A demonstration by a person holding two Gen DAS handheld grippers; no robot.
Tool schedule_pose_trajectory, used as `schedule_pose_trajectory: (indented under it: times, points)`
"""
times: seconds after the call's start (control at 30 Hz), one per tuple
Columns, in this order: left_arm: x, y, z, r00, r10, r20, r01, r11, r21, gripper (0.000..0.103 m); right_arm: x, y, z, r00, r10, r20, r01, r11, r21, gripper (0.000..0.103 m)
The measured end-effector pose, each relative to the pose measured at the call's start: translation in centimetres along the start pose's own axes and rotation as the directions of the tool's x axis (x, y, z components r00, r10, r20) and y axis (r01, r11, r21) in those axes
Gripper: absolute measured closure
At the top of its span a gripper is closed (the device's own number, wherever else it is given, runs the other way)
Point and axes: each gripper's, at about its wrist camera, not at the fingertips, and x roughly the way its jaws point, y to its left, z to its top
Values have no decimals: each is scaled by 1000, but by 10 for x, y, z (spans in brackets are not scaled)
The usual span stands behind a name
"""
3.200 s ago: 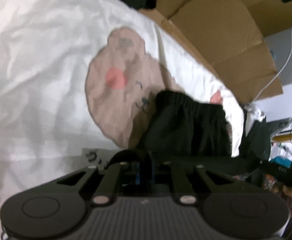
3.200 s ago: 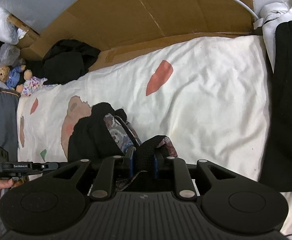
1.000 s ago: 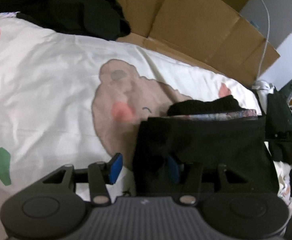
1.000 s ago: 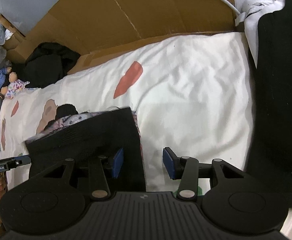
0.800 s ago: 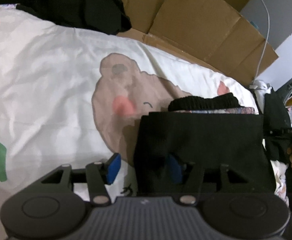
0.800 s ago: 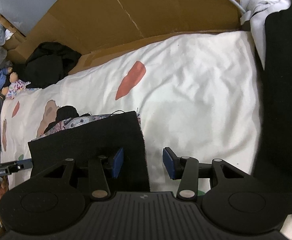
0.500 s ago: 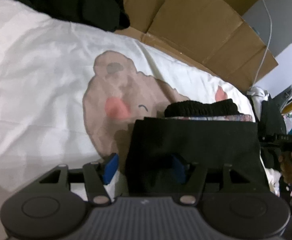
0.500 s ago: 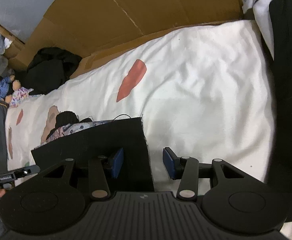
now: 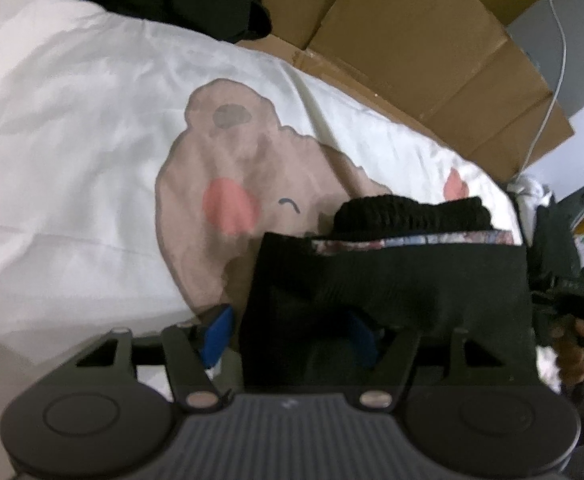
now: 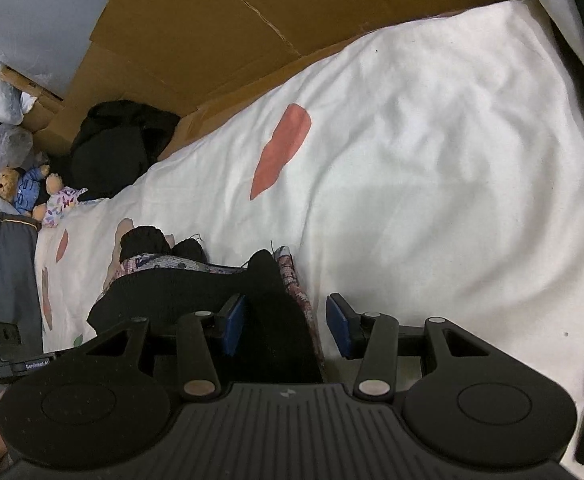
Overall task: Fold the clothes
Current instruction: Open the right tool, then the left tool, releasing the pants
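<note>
From my left wrist view, the left gripper has its fingers spread astride the near left corner of the black garment, lying crosswise on the bed; its jaws just narrowed slightly. From my right wrist view, only here a teddy bear shows; the right gripper has been closing, fingers apart around the garment's right edge.

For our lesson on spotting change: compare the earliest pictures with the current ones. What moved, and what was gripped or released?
The black garment, bunched and clamped earlier, now lies folded flat on the bedsheet. Left hand-held gripper has let go; right hand-held gripper, also released, has just been closing around its edge. Cardboard unchanged.
</note>
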Motion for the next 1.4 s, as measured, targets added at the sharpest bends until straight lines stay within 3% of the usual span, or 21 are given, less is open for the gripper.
schedule_pose_trajectory:
  times: [0.03,0.1,0.13,0.17,0.4,0.77,0.97,1.4]
  points:
    - [0,-2,-2,1000,18,9,-18,1000,5,50,1,4,0,1000,-15,-7,15,1000,-27,83]
    - [-1,-4,-4,999,41,15,-42,999,17,69,3,13,-1,999,-39,-31,36,996,-82,90]
    - [-1,-3,-4,999,37,6,-37,999,16,92,1,15,-1,999,-41,-28,38,995,-91,93]
    - [-1,1,-4,1000,17,-10,-17,1000,-7,94,-2,17,-1,999,-42,-21,40,994,-97,95]
    - [-13,3,-5,1000,15,10,-15,1000,-20,97,-32,27,-1,997,-52,53,59,989,-134,97]
    - [-55,6,2,994,-11,107,14,1000,-26,98,-78,51,12,985,-21,174,54,981,-188,97]
    - [-60,8,11,991,8,134,-3,999,-38,98,-73,62,24,981,-31,194,67,981,-183,97]
    - [-23,15,24,994,48,97,-42,997,-59,97,-40,45,38,985,-87,150,108,984,-139,96]
